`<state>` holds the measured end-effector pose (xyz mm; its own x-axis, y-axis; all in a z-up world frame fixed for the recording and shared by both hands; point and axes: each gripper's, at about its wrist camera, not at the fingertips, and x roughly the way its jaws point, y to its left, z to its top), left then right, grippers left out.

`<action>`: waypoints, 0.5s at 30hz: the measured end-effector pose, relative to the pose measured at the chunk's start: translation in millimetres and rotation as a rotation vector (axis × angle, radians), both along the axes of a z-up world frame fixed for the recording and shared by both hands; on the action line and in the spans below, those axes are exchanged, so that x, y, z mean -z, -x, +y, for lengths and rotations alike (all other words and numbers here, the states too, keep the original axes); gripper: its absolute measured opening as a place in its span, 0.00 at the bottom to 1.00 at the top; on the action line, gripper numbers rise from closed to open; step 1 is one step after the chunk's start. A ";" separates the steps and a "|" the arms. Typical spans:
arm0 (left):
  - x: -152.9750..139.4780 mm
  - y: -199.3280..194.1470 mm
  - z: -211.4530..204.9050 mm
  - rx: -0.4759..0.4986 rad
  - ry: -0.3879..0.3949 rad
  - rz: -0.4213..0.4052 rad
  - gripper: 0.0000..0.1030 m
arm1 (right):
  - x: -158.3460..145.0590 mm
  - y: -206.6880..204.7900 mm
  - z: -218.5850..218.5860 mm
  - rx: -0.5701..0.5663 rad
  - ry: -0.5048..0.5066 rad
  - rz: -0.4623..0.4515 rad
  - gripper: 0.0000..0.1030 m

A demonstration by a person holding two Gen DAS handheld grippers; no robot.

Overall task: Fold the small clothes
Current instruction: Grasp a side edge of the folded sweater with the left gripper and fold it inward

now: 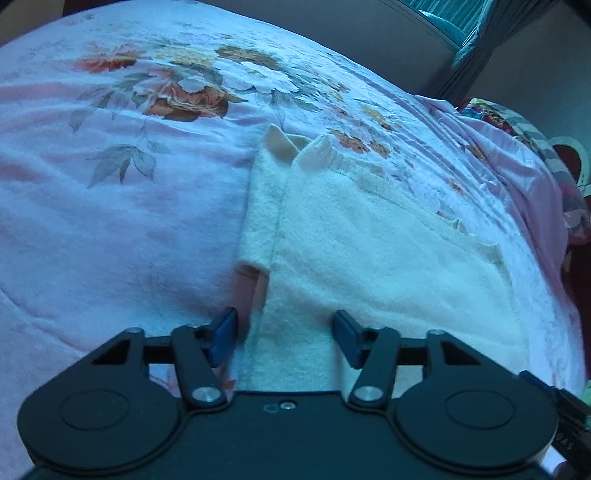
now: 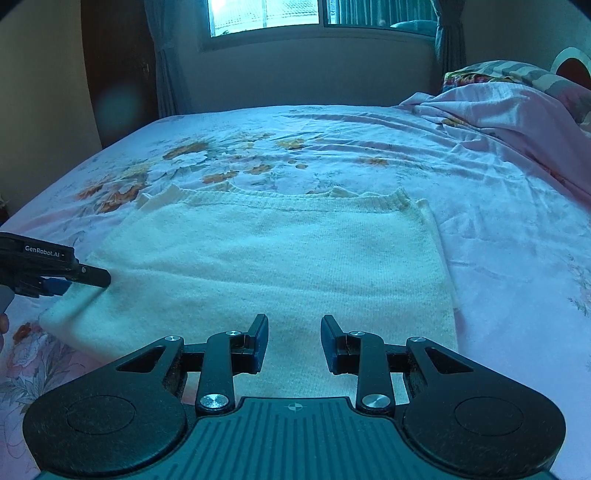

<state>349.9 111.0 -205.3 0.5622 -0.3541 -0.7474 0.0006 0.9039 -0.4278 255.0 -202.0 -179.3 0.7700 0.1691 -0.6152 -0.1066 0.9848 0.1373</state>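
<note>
A cream knitted sweater [image 2: 280, 258] lies flat on the bed with its sleeves folded in and its ribbed edge at the far side. In the left wrist view the sweater [image 1: 369, 251] runs away from me, a folded sleeve along its left side. My left gripper [image 1: 284, 328] is open, its jaws low over the sweater's near left edge. It also shows in the right wrist view [image 2: 62, 280] at the sweater's left corner. My right gripper [image 2: 294, 338] is open and empty, just above the sweater's near edge.
The pink floral bedsheet [image 2: 498, 229] covers the bed. A crumpled pink blanket [image 2: 509, 107] and a striped pillow [image 2: 535, 74] lie at the far right. A window [image 2: 317, 16] with curtains is behind the bed.
</note>
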 end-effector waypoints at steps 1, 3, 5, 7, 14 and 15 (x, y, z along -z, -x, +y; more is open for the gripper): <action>1.5 -3.1 0.8 0.005 0.035 0.006 0.46 | -0.8 -2.7 0.9 -0.003 -0.003 -0.001 0.30; 6.2 -9.9 1.2 0.014 0.082 0.011 0.49 | -1.6 -7.8 2.1 -0.004 -0.010 -0.003 0.30; 11.4 -16.1 1.1 0.033 0.124 0.006 0.52 | -1.8 -12.3 3.2 -0.005 -0.020 -0.005 0.30; 18.3 -21.6 5.1 0.028 0.195 0.007 0.53 | -1.1 -16.4 3.9 -0.007 -0.027 -0.004 0.30; 42.7 -43.4 10.7 -0.008 0.417 0.035 0.20 | 5.1 -32.6 6.8 -0.015 -0.025 -0.006 0.30; 46.5 -45.0 9.3 -0.018 0.431 0.044 0.15 | 5.8 -36.4 8.9 -0.017 -0.018 -0.004 0.30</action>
<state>394.9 120.2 -251.8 0.5420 -0.6296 -0.5566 -0.0397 0.6425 -0.7653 291.5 -193.0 -185.1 0.7695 0.1934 -0.6087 -0.1240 0.9802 0.1546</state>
